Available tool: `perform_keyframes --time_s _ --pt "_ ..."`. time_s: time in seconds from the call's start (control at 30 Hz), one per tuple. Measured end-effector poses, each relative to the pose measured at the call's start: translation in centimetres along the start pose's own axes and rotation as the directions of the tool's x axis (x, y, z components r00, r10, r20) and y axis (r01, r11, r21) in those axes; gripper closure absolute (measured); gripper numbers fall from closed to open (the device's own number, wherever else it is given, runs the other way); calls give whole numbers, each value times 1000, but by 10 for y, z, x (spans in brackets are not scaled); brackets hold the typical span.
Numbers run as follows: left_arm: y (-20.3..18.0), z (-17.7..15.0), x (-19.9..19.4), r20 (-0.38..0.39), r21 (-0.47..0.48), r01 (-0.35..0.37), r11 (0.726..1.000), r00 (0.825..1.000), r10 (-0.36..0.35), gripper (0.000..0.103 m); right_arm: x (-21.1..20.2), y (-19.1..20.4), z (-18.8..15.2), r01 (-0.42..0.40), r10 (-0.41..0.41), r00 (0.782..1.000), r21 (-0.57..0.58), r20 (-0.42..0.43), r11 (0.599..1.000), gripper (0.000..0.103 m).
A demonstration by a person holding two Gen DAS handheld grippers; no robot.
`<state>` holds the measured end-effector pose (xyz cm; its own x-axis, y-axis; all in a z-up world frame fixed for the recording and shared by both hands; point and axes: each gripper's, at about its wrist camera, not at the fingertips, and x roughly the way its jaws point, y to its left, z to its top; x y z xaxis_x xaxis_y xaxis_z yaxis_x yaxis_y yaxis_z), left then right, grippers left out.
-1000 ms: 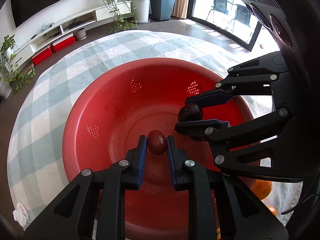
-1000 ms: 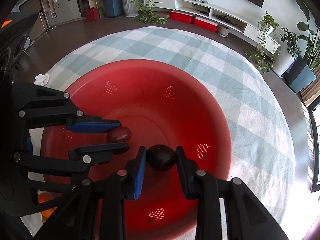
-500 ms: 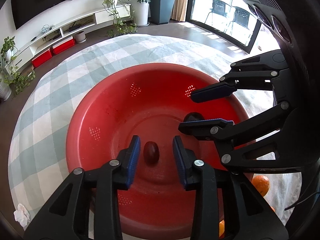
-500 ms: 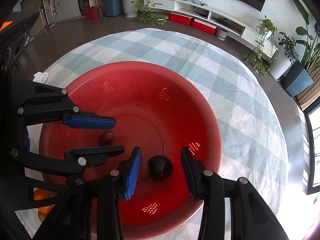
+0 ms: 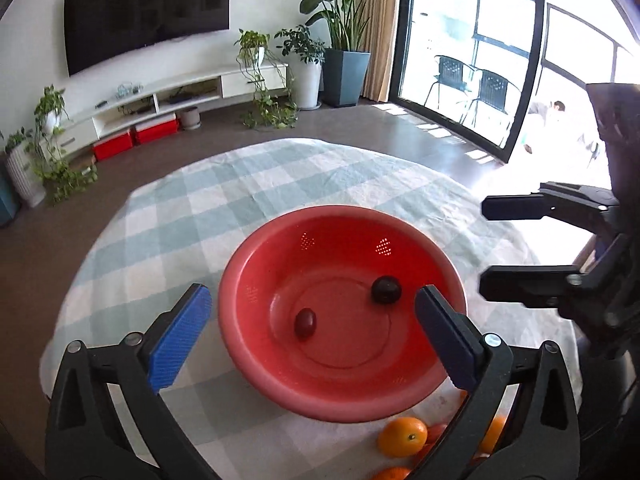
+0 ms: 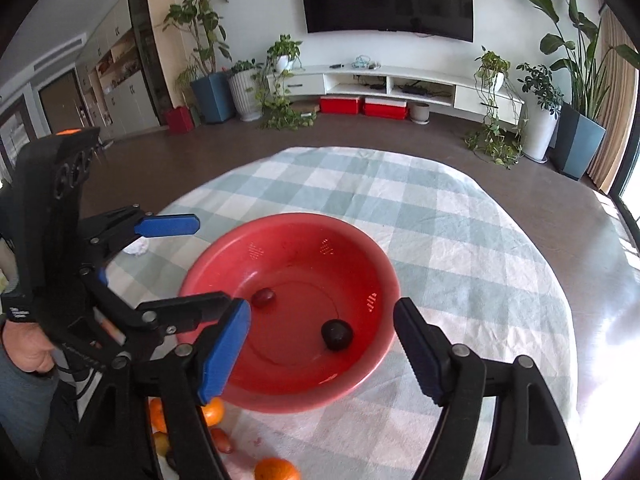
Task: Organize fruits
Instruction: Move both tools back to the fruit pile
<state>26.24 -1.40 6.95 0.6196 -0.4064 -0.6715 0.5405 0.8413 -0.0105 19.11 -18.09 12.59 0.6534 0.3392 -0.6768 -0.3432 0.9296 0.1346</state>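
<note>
The left tongs [image 5: 312,332] are spread wide and opening, with nothing pressed between their blue pads; they hang above the near rim of the red basin [image 5: 256,352] and tilt down toward it. The right tongs [image 6: 322,344] are also released and opening, empty, angled down over the basin's near edge. In the left wrist view the right tongs [image 5: 490,246] show at the right side, off the basin's rim, jaws apart; in the right wrist view the left tongs [image 6: 212,262] reach in from the left over the basin's left rim. A hand [image 6: 24,346] in a grey sleeve grips the left tool's body. A small white label on that tool is too blurred to read, and no other writing can be made out.

Inside the basin lie two fruits, apart from each other and free of both tongs: a small oval dark-red fruit [image 5: 305,322] on the left of the flat bottom, and a rounder, nearly black fruit [image 5: 385,289] further right. The basin is a glossy red plastic colander with small patches of drain holes in its wall.

It stands on a tabletop [image 5: 168,216] covered by a pale green and white checked cloth. Oranges [image 5: 402,437] lie on the cloth just beside the basin's near side, with a few smaller fruits [image 6: 222,440] among them. A crumpled white tissue [image 6: 136,247] lies near the far left rim.
</note>
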Motion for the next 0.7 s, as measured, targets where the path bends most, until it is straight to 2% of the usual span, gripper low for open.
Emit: perform_keyframes --time_s 0.07,0.13,0.2,0.33,0.5,0.7 --pt "-5 -6 -14 12 19 -35 999 999 34 0 -18 9 -15 -11 10 999 7 44 1000 17" --pt "-8 -13 -21 -37 20 -46 999 998 47 0 -33 20 -32 -8 8 998 -1 70 1000 17" --pt "-11 -24 -32 -53 21 -51 998 997 52 0 -44 32 -52 17 -15 996 -21 83 1000 17" --pt "-24 -48 -65 -23 38 -69 997 997 69 0 -61 50 -96 11 -8 995 -29 102 1000 17" --pt "-32 -96 -87 -46 -44 -65 997 997 63 0 -56 48 -134 -43 43 999 71 5 997 38" --pt "-37 -134 -81 -118 -100 -86 991 990 74 0 -38 56 -150 -41 46 997 68 -69 997 50"
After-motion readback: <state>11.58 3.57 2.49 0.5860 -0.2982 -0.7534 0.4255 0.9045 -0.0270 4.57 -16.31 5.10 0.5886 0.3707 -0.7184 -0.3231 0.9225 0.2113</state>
